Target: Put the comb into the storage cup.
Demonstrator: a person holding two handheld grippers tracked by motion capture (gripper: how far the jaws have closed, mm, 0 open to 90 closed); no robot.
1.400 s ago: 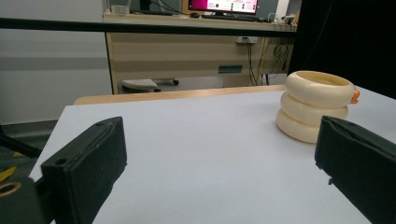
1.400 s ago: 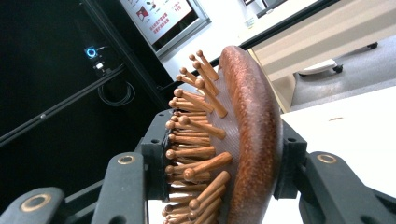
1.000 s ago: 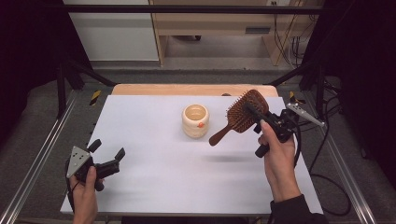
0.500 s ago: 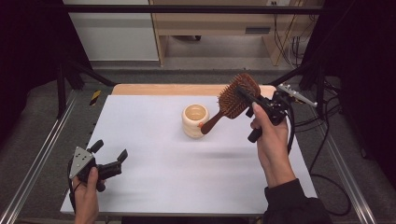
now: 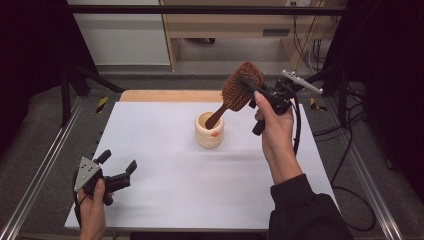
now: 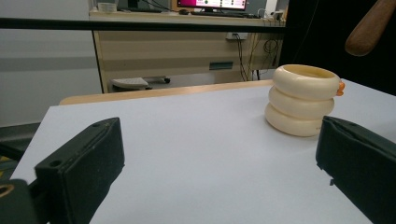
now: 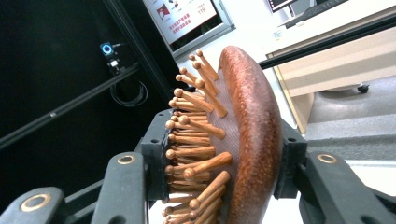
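On the white table point(image 5: 165, 200) stands 1 cream holder point(image 5: 209, 130), built like 3 stacked rings with a small orange knob on its side, near the middle and toward the far edge. Above it hangs 1 wooden hairbrush point(image 5: 239, 91), tilted, its handle end pointing down to the holder's open mouth; from the high view I cannot tell whether the tip is inside the rim or just over it.

2 grippers are in use. Right gripper point(image 5: 256, 89) is raised over the far right part of the table, and its jaws are pressed onto the brush head, 1 on the bristle side and 1 on the smooth back. Left gripper point(image 5: 118, 164) rests low at the near left corner, well apart from the holder, its 2 jaws spread with nothing between them.

From the right gripper view, the hairbrush point(image 7: 233, 140) comes close up: rounded wooden pins stand out of a dark cushion, and the reddish-brown back curves between the 2 black jaws. That view gives no sight of the holder. From the left gripper view, the holder point(image 6: 301, 100) is seen side-on, so its 3 rings and orange knob read plainly, and the brush's handle tip point(image 6: 371, 28) hangs at the top right, above the holder and clear of its rim, which the high view leaves unsettled.
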